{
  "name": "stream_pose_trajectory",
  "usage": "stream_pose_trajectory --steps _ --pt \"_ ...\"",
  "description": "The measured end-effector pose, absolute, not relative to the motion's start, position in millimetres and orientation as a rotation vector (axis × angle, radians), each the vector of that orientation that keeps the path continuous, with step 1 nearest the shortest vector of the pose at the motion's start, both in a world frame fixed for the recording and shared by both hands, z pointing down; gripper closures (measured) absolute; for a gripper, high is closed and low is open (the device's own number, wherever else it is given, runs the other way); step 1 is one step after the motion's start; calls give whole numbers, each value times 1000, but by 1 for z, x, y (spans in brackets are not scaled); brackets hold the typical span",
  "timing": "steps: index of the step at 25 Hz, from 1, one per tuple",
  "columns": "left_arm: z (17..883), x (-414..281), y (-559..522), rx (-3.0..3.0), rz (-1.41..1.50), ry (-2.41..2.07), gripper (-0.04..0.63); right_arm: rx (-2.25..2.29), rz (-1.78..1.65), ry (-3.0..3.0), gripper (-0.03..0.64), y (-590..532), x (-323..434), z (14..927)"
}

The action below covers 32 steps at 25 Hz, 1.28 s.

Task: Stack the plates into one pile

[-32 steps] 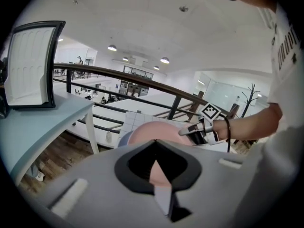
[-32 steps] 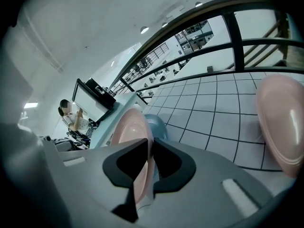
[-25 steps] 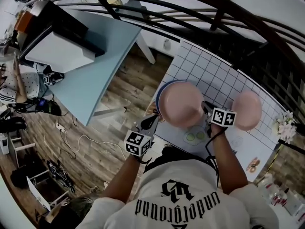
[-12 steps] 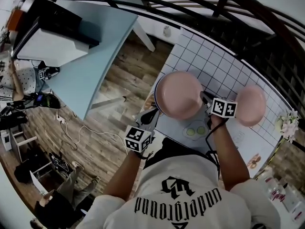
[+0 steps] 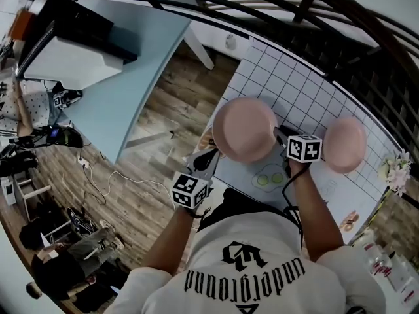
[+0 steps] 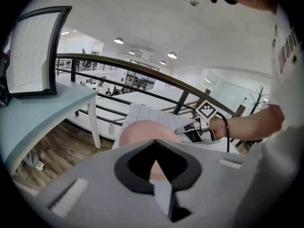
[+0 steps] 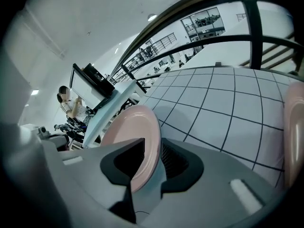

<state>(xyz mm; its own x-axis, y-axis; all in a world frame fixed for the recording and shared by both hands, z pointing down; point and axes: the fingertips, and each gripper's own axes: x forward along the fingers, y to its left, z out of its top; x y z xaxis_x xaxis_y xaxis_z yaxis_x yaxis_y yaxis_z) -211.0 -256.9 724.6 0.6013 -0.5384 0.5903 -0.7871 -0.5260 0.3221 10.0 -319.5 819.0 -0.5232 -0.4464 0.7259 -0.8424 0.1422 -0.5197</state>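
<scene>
A pink plate (image 5: 243,128) hangs tilted above the white gridded table (image 5: 294,90). My right gripper (image 5: 280,138) is shut on its right rim. In the right gripper view the plate (image 7: 135,141) stands on edge between the jaws of that gripper (image 7: 151,161). My left gripper (image 5: 208,160) sits just off the plate's near-left edge, jaws shut and holding nothing. Its own view shows the plate (image 6: 142,131) beyond the left gripper (image 6: 154,167), and the right gripper (image 6: 187,129) at the far rim. A second pink plate (image 5: 345,144) lies flat to the right, also seen in the right gripper view (image 7: 294,122).
A light blue table (image 5: 124,84) carrying a monitor (image 5: 72,64) stands left across a strip of wood floor. A black railing (image 5: 314,18) curves behind the gridded table. A mat with two round green pieces (image 5: 270,178) lies at the near edge; flowers (image 5: 396,175) are far right.
The right gripper has lifted the pink plate, which now covers the blue plate seen under it earlier. The left gripper has barely moved.
</scene>
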Motion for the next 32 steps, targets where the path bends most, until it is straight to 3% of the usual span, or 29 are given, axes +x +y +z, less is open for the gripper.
stream_pose_trajectory --steps 15,32 --pt "678 -228 -250 2321 496 -1089 546 1305 1202 -2113 534 -311 1 758" --pt "577 -273 -212 2519 309 -1118 546 1418 917 -2320 537 -260 -58 628"
